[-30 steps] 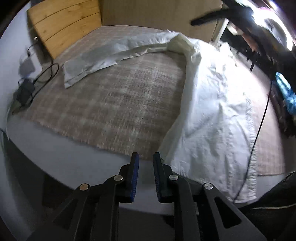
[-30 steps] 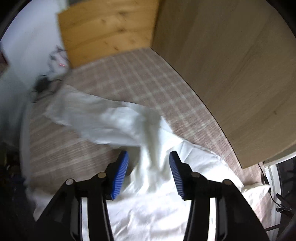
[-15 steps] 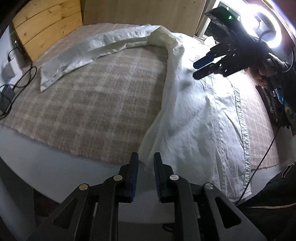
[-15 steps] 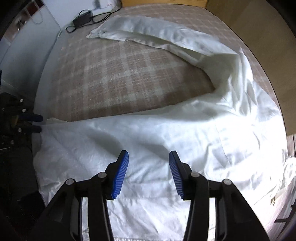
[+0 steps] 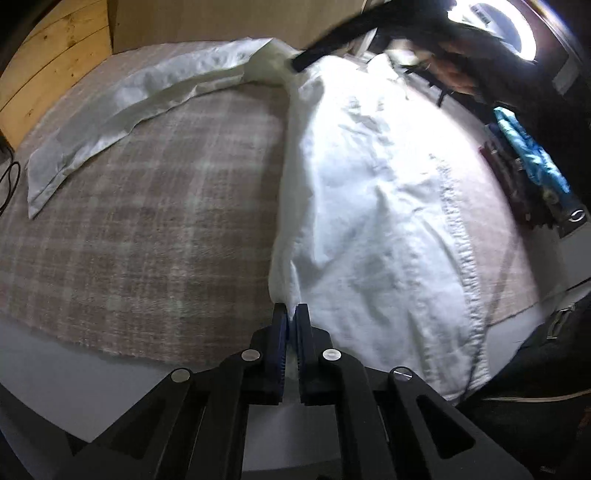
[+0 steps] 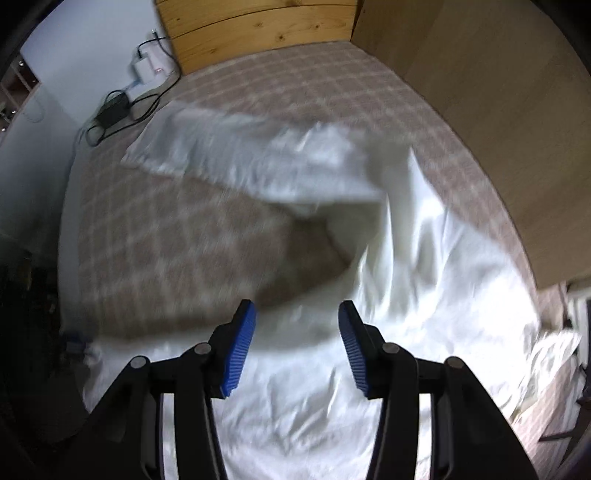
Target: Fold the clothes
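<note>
A white button-up shirt (image 5: pixel 373 192) lies spread on a checked beige blanket (image 5: pixel 155 221), one long sleeve (image 5: pixel 122 99) stretched out to the far left. My left gripper (image 5: pixel 290 314) is shut on the shirt's near bottom corner at the blanket's front edge. In the right wrist view the same shirt (image 6: pixel 424 295) fills the lower right, its sleeve (image 6: pixel 251 158) running left across the blanket (image 6: pixel 173 240). My right gripper (image 6: pixel 295 317) hovers open over the shirt near the armpit, nothing between its blue pads. In the left wrist view the right gripper (image 5: pixel 314 55) shows as a dark blur by the shoulder.
A wooden headboard (image 6: pixel 258 26) and a wooden panel (image 6: pixel 498 129) border the bed. A charger and black cables (image 6: pixel 118 110) lie on the white surface beside the blanket. A ring light (image 5: pixel 506 29) glares at the top right. Dark clutter and a blue item (image 5: pixel 532 162) sit at the right.
My left gripper has moved in and shut on the shirt's bottom corner. My right gripper has moved from over the shirt's body to the shoulder and sleeve end, staying open.
</note>
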### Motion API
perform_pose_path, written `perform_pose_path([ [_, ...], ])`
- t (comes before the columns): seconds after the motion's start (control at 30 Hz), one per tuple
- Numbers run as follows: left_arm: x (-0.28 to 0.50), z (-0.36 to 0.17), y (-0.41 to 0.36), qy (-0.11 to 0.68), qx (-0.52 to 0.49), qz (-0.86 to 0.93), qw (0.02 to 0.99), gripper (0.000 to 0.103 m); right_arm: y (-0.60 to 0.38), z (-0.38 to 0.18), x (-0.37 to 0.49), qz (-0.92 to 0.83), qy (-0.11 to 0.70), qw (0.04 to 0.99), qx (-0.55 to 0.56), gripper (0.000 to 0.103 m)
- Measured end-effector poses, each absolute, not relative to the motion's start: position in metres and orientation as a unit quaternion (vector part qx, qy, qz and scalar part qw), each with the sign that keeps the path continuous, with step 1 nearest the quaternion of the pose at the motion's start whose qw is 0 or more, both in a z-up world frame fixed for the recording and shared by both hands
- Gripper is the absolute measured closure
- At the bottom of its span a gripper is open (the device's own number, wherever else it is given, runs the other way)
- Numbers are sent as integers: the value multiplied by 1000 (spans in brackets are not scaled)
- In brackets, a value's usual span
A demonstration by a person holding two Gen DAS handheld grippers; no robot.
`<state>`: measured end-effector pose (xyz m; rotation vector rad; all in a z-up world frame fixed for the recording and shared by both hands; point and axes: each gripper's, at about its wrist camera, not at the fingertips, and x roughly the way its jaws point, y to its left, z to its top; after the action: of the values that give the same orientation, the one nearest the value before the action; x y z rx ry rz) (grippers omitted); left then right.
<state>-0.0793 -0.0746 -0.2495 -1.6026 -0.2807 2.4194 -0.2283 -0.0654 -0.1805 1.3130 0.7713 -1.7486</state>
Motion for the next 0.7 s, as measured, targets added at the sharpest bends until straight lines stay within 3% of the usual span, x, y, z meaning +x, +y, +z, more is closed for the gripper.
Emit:
perform_pose_path([
  [0.27,-71,-214,-70,-112,-512,841,135,100,-105,-223,-245,-675,432,314,509,52],
  [0.33,-74,-211,-69,-103,-513,842,132,100,-106,-226,-245,-676,441,313,500,65],
  [0.37,-75,-210,-68,-98,-515,842,130,100,-105,-224,-247,-682,440,307,496,93],
  [0.4,-76,-210,-67,-95,-517,841,128,100,-103,-220,-250,-688,434,305,496,97],
  [0.57,-69,-230,-80,-117,-529,834,104,99,-84,-204,-270,-708,346,321,526,97],
  [0.7,-61,-232,-95,-117,-544,829,56,98,-83,-207,-269,-706,347,325,525,92],
])
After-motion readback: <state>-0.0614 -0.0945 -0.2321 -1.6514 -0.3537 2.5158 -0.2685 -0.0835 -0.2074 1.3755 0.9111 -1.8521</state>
